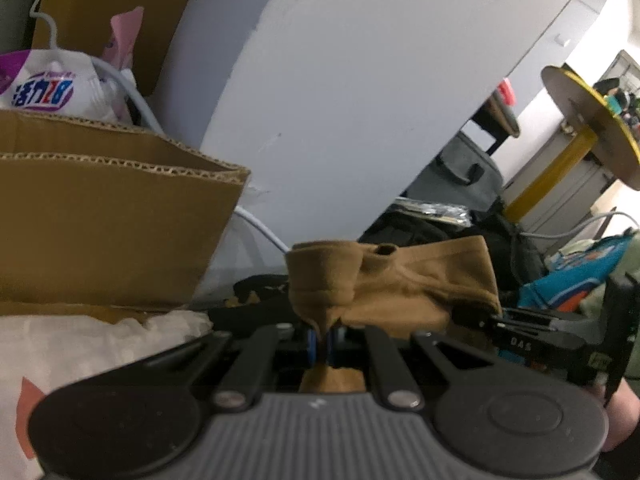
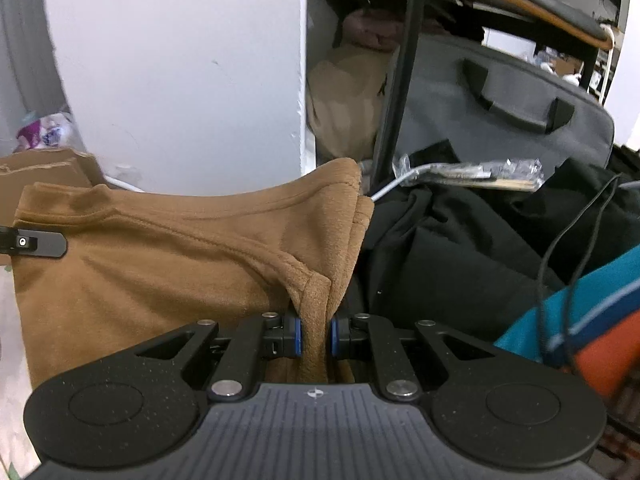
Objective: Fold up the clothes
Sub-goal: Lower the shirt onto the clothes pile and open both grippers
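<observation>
The jaws of both grippers are closed on cloth. The left gripper (image 1: 320, 344) pinches a thin fold of the brown garment (image 1: 394, 284) between its blue pads (image 1: 311, 346), with almost no gap left. The right gripper (image 2: 316, 338) clamps a thicker bunch of the same brown garment (image 2: 160, 264), so its pads (image 2: 297, 338) stand slightly further apart, the fabric filling the space between them.

The garment hangs stretched between the two grippers, lifted clear of whatever lies under it. Taking the white pillar (image 2: 180, 60) as the landmark, the garment sits in front of its base. To the left of the pillar stands a cardboard box (image 1: 112, 224); to its right lie a grey bag (image 2: 500, 108) and a heap of black fabric (image 2: 460, 248). A blue and orange item (image 2: 592, 312) lies further right still.

Status of the task (as judged from these views only): the garment is gripped at two points along one hemmed edge, and a doubled layer shows at the right-hand grip, which suggests that at least one fold may be in place. This cannot be confirmed, since the lower part of the garment is hidden behind the gripper bodies. No flat, finished bundle is visible. Remaining work: lay the garment down, complete the folds, release both grips.
</observation>
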`<action>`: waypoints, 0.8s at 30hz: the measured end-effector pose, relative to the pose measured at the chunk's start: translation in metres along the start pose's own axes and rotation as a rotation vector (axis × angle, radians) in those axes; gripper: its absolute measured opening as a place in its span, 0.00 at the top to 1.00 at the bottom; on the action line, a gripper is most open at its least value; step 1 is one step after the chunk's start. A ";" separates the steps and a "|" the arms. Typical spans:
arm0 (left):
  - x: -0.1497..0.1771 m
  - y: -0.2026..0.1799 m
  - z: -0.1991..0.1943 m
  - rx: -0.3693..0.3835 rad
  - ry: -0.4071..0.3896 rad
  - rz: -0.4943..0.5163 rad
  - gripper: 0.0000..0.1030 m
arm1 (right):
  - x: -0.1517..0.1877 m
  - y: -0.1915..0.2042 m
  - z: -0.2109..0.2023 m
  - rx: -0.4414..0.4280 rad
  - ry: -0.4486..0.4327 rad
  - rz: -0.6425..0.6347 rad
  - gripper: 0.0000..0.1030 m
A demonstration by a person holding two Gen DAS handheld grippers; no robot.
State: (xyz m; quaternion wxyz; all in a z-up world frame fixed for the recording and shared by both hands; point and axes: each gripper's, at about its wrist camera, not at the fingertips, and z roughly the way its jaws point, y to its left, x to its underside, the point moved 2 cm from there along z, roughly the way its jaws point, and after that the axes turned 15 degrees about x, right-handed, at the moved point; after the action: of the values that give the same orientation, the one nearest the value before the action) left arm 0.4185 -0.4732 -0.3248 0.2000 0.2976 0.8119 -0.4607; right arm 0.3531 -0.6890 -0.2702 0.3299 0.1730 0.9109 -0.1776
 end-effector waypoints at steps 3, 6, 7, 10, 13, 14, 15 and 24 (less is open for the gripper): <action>0.001 0.011 0.015 -0.035 0.011 0.000 0.95 | -0.001 0.004 0.014 0.015 0.015 -0.013 0.88; 0.000 0.026 0.025 -0.065 0.006 -0.046 0.92 | -0.001 0.007 0.026 0.027 0.026 -0.020 0.88; 0.001 0.031 0.027 -0.069 0.003 -0.068 0.91 | 0.000 0.008 0.030 0.030 0.030 -0.022 0.88; 0.001 0.041 0.035 -0.089 -0.001 -0.111 0.80 | 0.001 0.010 0.042 0.039 0.040 -0.030 0.86; 0.000 0.043 0.034 -0.109 -0.004 -0.110 0.67 | -0.001 0.005 0.051 0.057 0.052 -0.012 0.77; 0.000 0.043 0.031 -0.120 -0.006 -0.122 0.59 | -0.002 0.002 0.053 0.062 0.055 0.003 0.75; 0.000 0.044 0.028 -0.136 -0.009 -0.128 0.58 | -0.004 -0.001 0.053 0.064 0.054 0.013 0.75; 0.006 0.032 -0.003 -0.136 -0.034 -0.112 0.50 | -0.007 -0.024 0.008 0.048 -0.085 0.021 0.65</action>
State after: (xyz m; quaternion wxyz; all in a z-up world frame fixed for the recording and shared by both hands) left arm 0.4347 -0.4560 -0.3469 0.2074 0.2297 0.8532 -0.4199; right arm 0.3518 -0.7147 -0.2660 0.3661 0.1829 0.8895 -0.2031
